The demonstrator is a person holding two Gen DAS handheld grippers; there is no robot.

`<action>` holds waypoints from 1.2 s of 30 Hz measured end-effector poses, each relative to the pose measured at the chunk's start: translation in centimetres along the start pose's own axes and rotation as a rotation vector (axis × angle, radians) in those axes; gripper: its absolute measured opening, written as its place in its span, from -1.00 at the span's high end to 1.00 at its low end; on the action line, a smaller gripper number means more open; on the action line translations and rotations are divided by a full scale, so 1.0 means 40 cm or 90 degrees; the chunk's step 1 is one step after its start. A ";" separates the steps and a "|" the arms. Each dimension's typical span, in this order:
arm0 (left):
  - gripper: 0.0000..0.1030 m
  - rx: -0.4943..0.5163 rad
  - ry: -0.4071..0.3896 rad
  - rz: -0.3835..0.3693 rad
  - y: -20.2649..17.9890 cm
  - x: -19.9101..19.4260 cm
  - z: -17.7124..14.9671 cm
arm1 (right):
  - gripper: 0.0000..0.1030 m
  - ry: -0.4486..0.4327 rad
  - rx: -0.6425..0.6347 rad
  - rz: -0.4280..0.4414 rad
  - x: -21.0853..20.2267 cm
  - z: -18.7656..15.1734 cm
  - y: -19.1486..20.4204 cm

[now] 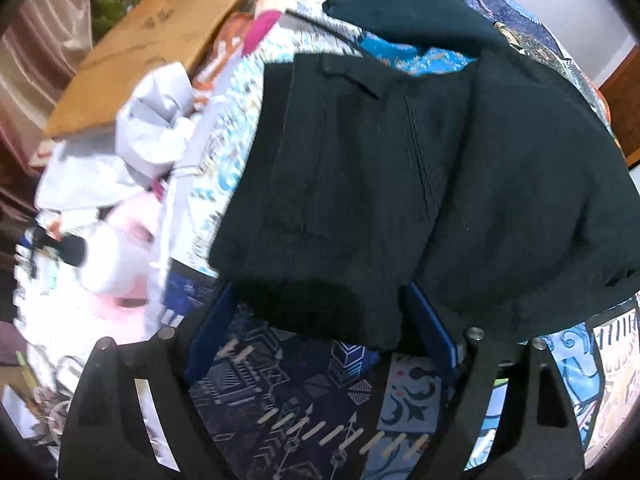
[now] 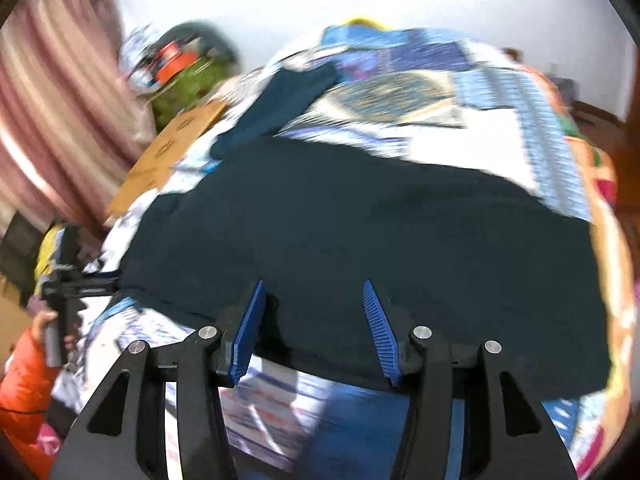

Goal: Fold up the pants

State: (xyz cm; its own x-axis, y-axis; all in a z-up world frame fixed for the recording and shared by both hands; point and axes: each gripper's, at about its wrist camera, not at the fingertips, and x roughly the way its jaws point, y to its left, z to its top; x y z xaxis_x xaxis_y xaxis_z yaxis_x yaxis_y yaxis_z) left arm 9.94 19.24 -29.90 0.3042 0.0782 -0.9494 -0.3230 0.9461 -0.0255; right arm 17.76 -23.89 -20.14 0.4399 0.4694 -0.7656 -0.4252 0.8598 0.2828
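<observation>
left wrist view: the dark, almost black woven pants [image 1: 360, 184] lie on the bed under a patchwork quilt in blue and white prints [image 1: 288, 400], already doubled over, with a waistband and a pocket seam showing on the upper layer. the pants' near folded corner hangs just between the fingers of the left tool [image 1: 320, 320], whose blue pads stand spread wide on either side of the cloth without pressing it, so nothing is pinched. a crumpled pale grey garment [image 1: 132, 152] lies left of the pants, and a flat brown cardboard sheet [image 1: 152, 52] lies beyond that.

right wrist view: the picture is smeared. the same pants [image 2: 360, 240] fill the middle as a broad dark band running left to right across the quilt [image 2: 440, 140], so their long axis lies crosswise to the right tool [image 2: 316, 328]. the tool's ribbed blue pads stand partly spread at the pants' near edge; cloth lies between them but they do not seem to clamp it. at the pants' left end the other tool and an orange sleeve [image 2: 24, 400] show.

judging by this, both tools sit at the pants' near edge, one toward each end, and the next fold would go away from them, across the short width.
</observation>
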 end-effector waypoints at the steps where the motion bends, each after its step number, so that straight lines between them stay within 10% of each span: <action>1: -0.67 0.007 -0.007 0.008 -0.010 -0.014 0.005 | 0.09 -0.008 0.020 -0.021 -0.014 -0.002 -0.040; 11: -0.67 0.094 -0.091 -0.035 -0.228 -0.147 0.137 | 0.08 -0.057 0.190 -0.179 -0.113 -0.053 -0.364; 29: -0.96 0.255 -0.081 -0.057 -0.569 -0.015 0.251 | 0.12 -0.005 0.185 -0.074 -0.005 -0.057 -0.471; 36: -1.00 0.181 -0.037 -0.124 -0.533 0.017 0.272 | 0.69 -0.031 0.151 -0.108 -0.006 -0.048 -0.427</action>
State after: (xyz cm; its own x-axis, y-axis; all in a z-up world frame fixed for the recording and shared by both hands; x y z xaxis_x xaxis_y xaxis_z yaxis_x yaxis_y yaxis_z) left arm 26.78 2.56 -26.58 0.3891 -0.1030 -0.9154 0.0069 0.9940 -0.1089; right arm 23.39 -39.08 -25.88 0.5283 0.3197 -0.7865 -0.1488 0.9469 0.2849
